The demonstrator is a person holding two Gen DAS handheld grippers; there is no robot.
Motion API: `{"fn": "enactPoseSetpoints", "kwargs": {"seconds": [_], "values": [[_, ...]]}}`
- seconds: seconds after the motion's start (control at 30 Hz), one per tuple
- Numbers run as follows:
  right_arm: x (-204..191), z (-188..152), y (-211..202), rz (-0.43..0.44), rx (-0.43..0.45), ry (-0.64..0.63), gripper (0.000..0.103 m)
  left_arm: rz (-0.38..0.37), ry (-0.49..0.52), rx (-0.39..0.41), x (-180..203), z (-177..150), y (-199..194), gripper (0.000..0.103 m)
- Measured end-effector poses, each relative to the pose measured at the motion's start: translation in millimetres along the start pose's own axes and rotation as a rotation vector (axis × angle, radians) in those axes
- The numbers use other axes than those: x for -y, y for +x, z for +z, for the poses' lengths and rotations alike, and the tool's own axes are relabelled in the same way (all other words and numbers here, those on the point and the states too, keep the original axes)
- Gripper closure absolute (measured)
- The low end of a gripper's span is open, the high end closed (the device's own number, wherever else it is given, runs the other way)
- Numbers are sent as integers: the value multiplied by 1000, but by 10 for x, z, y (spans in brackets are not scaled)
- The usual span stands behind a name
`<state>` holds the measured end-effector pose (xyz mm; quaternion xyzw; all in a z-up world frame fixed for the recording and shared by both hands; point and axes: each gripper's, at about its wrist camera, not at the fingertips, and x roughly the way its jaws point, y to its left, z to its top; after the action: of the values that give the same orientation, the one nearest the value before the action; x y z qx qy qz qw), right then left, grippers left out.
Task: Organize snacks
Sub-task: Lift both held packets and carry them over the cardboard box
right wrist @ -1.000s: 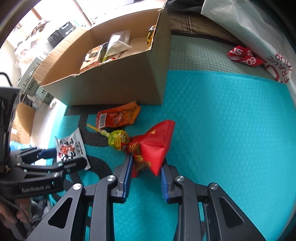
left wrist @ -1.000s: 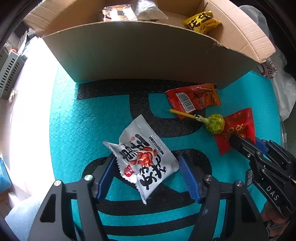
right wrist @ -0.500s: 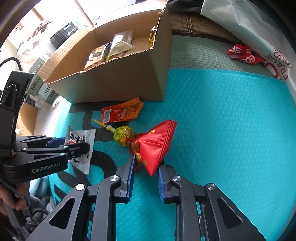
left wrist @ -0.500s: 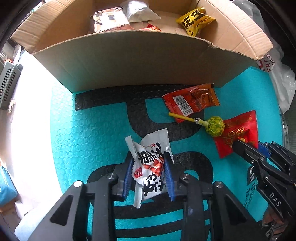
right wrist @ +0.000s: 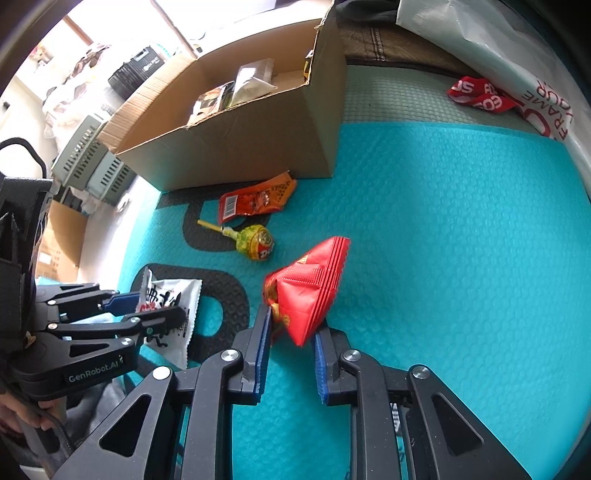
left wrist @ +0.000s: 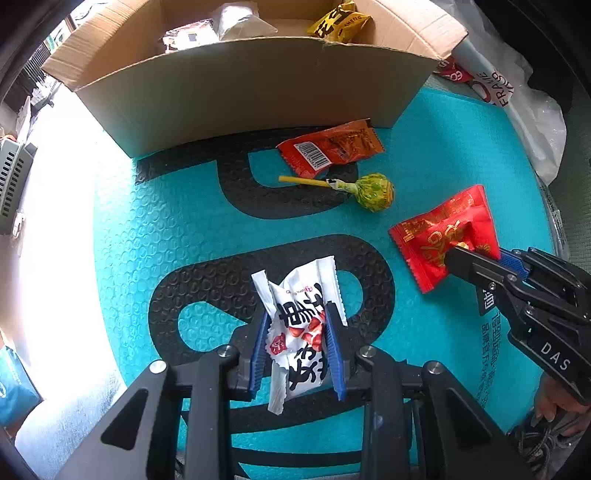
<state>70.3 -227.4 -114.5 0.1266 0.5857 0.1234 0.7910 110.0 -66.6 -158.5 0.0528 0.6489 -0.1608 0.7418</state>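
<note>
The left gripper (left wrist: 295,314) is shut on a white peanut packet (left wrist: 295,288), crumpled between its blue pads just over the teal mat (left wrist: 147,221). My right gripper (right wrist: 293,321) is shut on a red snack packet (right wrist: 310,284), which tilts up off the mat. On the mat between them and the cardboard box (left wrist: 258,85) lie a green lollipop (left wrist: 373,188) and an orange packet (left wrist: 332,147). In the right wrist view the left gripper (right wrist: 155,306) shows at lower left with the white packet (right wrist: 166,295).
The open box holds several snacks, among them a yellow packet (left wrist: 340,22). A white plastic bag (left wrist: 517,110) and a red wrapper (right wrist: 480,96) lie at the far right. Grey crates (right wrist: 88,162) stand left of the box. A hand shows at each gripper's handle.
The left jaws closed on the white packet and squeezed it narrow. The right gripper drew the red packet away from the lollipop and raised it a little.
</note>
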Motion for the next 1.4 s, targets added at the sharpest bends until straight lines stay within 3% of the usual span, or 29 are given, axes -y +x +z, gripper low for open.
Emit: {"fn": "enactPoseSetpoints", "kwargs": {"seconds": [0.3,0.57,1.13,1.4], "values": [[-120,-127,-200,46,-3,-21,83,-14,34,75,87,-124,-508,75],[-328,36,-523,79,42,-48,83,-13,71,174,113,-137,-1067,75],[-609,1074,-1178,104,200,-116,85,-3,80,381,-17,704,-2083,75],[-691,1655,-1258,104,270,-152,85,10,70,450,-166,1220,-2254,75]]}}
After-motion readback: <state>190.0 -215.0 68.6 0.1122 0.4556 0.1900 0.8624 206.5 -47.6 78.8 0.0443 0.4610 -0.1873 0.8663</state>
